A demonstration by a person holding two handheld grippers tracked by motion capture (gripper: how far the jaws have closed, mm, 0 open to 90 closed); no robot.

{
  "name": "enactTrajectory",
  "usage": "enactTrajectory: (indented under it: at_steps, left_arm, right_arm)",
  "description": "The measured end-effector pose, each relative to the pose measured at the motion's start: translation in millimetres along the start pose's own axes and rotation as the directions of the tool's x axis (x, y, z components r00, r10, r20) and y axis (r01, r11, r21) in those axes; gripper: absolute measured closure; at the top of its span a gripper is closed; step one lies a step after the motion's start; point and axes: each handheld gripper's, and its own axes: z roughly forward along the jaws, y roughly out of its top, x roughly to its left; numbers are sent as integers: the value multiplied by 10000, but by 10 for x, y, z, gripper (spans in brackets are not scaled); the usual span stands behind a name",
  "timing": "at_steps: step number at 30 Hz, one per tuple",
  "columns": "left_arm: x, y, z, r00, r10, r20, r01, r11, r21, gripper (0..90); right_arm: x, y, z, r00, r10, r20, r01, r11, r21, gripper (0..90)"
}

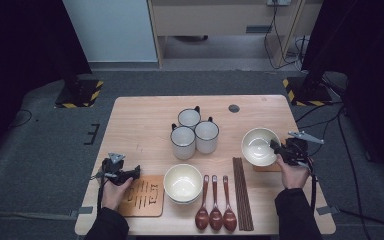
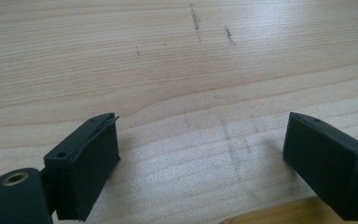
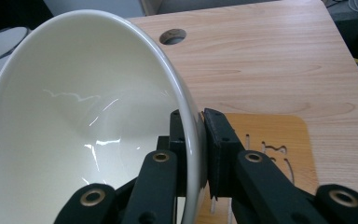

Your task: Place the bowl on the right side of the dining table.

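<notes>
At right of the desk (image 1: 145, 112), a glossy cream bowl (image 1: 259, 146) is clamped by its thin rim in the right hand-held gripper (image 1: 276, 146), tilted so its smooth, rounded hollow faces partly sideways; nothing lies in it. In the right gripper view the bowl (image 3: 74, 121) shows curved highlights on its glaze, one black pad inside the wall and one outside, both pressed onto the rim. Beneath the bowl lies a flat wooden coaster (image 3: 279, 135) with rounded corners and cut-out slots, seen in the high view as a brown edge (image 1: 265, 168) under the bowl. Just left of that, a bundle of long dark chopsticks (image 1: 242, 192) lies straight, then three glossy reddish-brown wooden spoons (image 1: 215, 205) side by side, bowls toward the person. A second cream bowl (image 1: 182, 182) sits upright further left, apparently stacked on another, nothing seen in it. Behind it three white cylindrical mugs (image 1: 195, 132) with dark rims and handles stand clustered, touching or nearly so. At left a second wooden coaster (image 1: 142, 196) with slotted cut-outs lies flat; the left hand-held gripper (image 1: 130, 173) rests above its far edge, released, its matte black block pads standing wide apart over bare pale wood grain with faint dark scuffs, nothing between them. A round grommet hole (image 1: 234, 108) sits near the desk's far edge.
</notes>
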Motion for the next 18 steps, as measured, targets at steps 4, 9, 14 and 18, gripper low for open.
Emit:
enactTrajectory:
  at_steps: [4, 9, 14, 18]
  left_arm:
    - [0, 0, 0, 10000, 0, 4, 0, 10000, 0, 95]
    - [0, 0, 0, 10000, 0, 4, 0, 10000, 2, 94]
    - [1, 0, 0, 10000, -1, 8, 1, 10000, 0, 94]
    - [1, 0, 1, 10000, -3, 12, 3, 10000, -1, 94]
  right_arm:
    - [-57, -5, 31, 9998, 85, 163, -85, 10000, 31, 825]
    - [-129, -11, 68, 9992, 229, 314, -232, 9997, 81, 826]
    - [-204, -22, 107, 9981, 319, 531, -327, 9994, 133, 825]
    - [-227, -36, 144, 9970, 386, 673, -403, 9989, 238, 825]
